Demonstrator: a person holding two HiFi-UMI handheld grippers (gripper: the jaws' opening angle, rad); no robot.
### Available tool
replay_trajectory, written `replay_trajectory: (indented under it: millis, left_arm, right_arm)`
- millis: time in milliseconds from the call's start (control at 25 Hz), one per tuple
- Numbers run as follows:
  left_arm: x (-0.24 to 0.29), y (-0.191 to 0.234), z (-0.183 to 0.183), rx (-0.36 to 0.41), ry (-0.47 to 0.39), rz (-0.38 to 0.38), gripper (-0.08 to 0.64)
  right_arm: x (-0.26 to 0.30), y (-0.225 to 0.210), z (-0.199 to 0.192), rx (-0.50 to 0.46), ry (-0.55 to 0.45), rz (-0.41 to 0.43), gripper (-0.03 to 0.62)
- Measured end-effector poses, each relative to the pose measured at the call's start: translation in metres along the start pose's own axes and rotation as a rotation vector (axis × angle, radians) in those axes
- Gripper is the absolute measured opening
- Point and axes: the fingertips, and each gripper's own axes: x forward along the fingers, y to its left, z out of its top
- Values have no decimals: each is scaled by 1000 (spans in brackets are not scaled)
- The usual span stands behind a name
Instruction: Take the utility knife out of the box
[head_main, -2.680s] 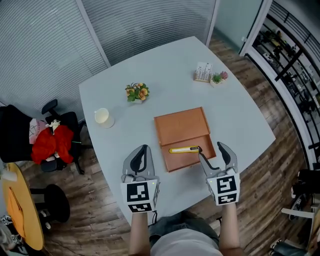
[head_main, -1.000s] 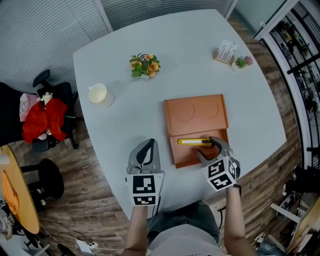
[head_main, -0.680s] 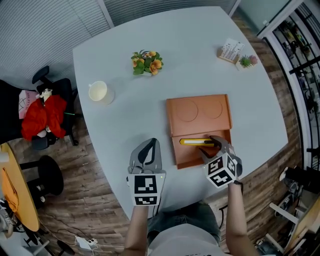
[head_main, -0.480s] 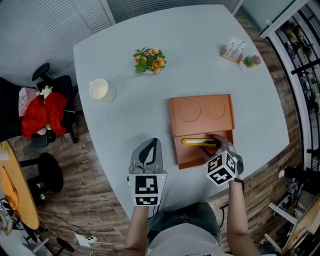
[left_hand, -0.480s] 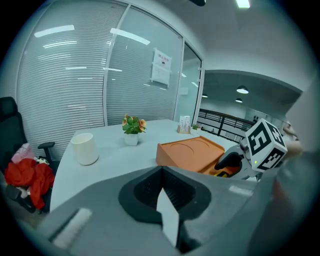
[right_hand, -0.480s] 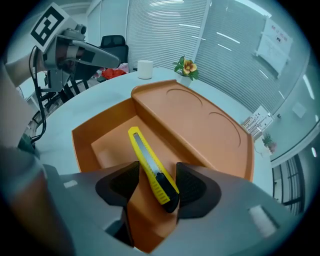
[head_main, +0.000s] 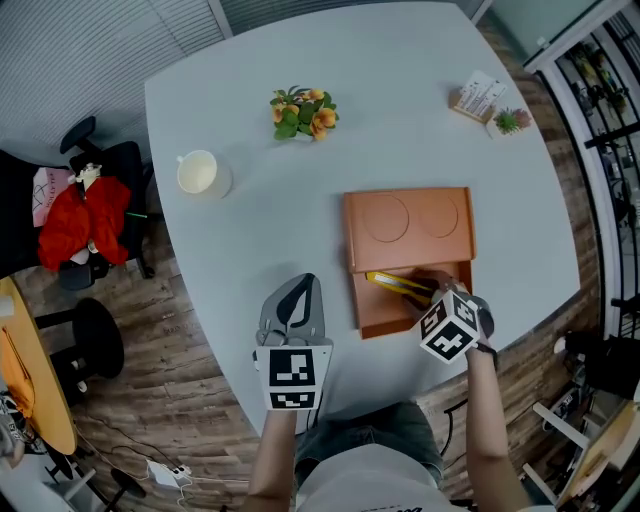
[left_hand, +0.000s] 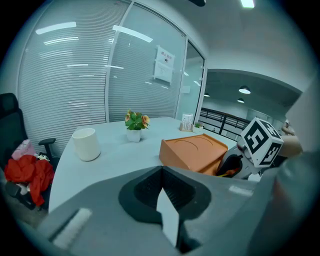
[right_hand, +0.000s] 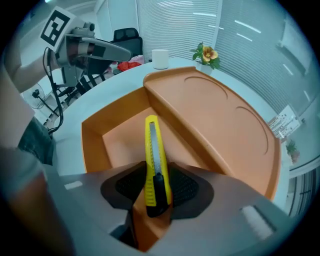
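An orange box (head_main: 405, 222) lies on the table with its front tray part open (right_hand: 125, 142). The yellow utility knife (right_hand: 154, 157) sits inside that tray, its black end clamped between my right gripper's (right_hand: 156, 192) jaws. In the head view the knife (head_main: 390, 284) slants up to the left from the right gripper (head_main: 432, 296). My left gripper (head_main: 293, 310) hovers over the table left of the box, jaws shut with nothing between them (left_hand: 167, 220).
A white cup (head_main: 200, 173) stands at the table's left side, a small pot of orange flowers (head_main: 303, 112) behind the box. A card holder (head_main: 478, 97) and tiny plant (head_main: 510, 122) sit at the far right corner. An office chair with red cloth (head_main: 75, 220) is beside the table.
My right gripper went down into the open tray and shut on the knife's black end. The knife now slants instead of lying level. The left gripper stayed put.
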Motion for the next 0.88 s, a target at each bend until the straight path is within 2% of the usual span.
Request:
replay_trajectory:
  millis: [120,400,880]
  left_arm:
    - [1,4,1,-2,-3,4,0]
    - [0,9,-1,-13,-1,12,0]
    - [-12,12,3,-10,-19,33,0]
  right_arm:
    - [1,2,1,-19,9,29,173]
    - [0,2,2,-35,0,29,163]
    - [-3,8,-1,-106,-18,-61,160]
